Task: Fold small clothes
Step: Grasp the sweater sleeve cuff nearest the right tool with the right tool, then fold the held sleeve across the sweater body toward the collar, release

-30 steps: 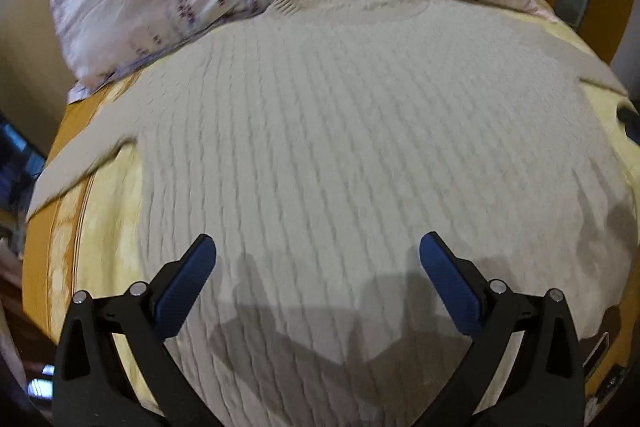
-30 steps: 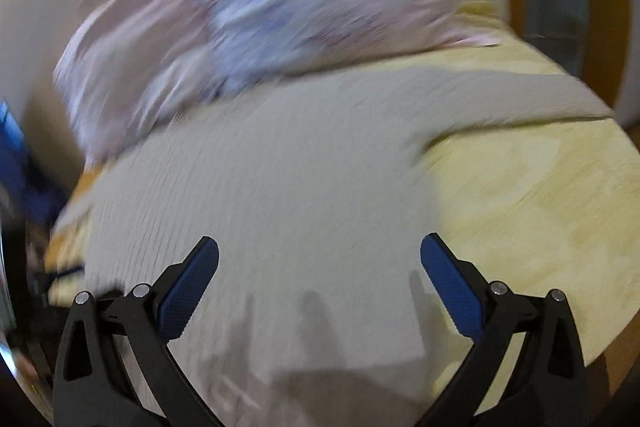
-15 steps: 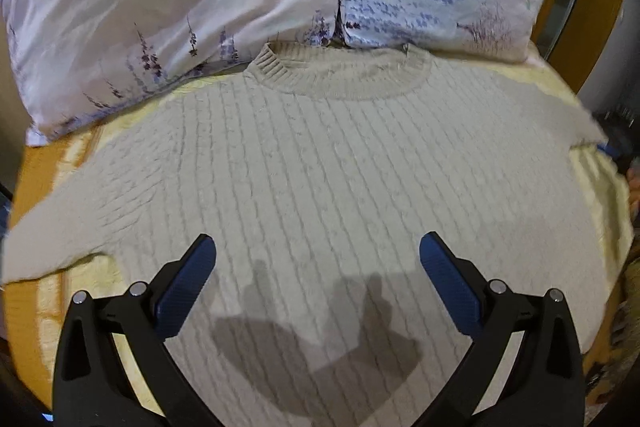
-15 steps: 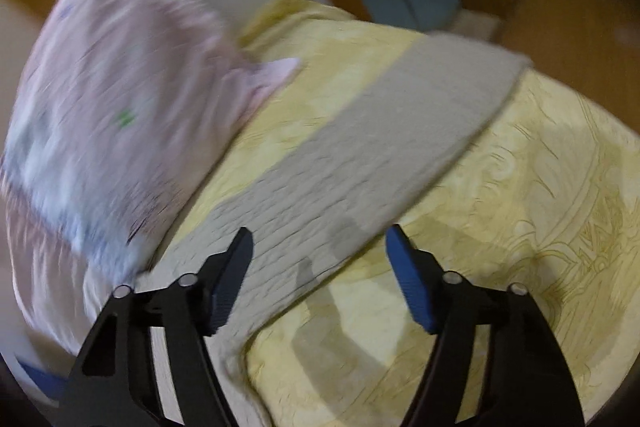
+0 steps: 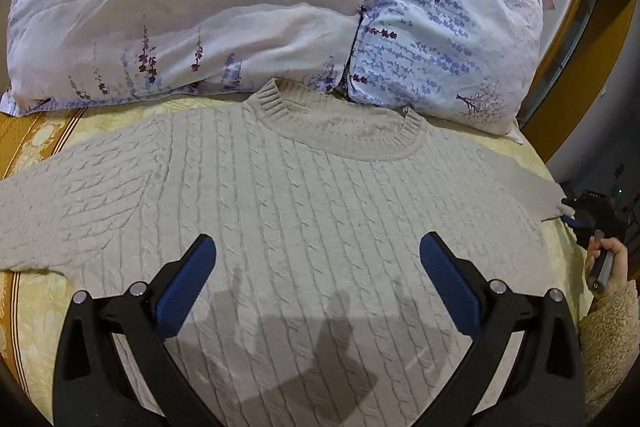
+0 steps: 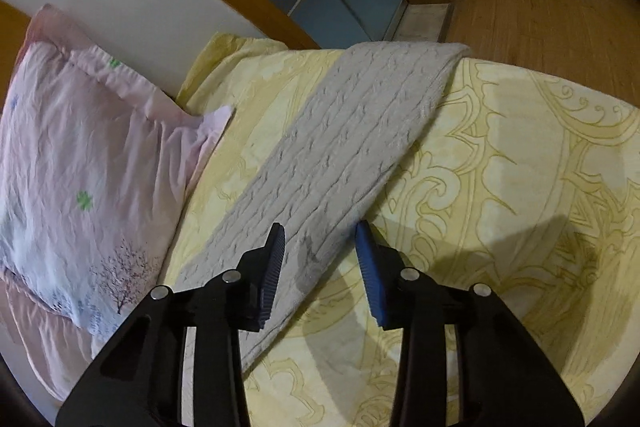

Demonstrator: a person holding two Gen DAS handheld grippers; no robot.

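Jaws of the right gripper (image 6: 320, 235) have been closing over the sweater's sleeve (image 6: 340, 147).

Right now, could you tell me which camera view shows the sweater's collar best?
The left wrist view: the ribbed collar lies in full sight near the middle, just below the pillows, with the sweater spread flat. The right wrist view shows only one sleeve lying across the yellow bedspread; no collar appears there.
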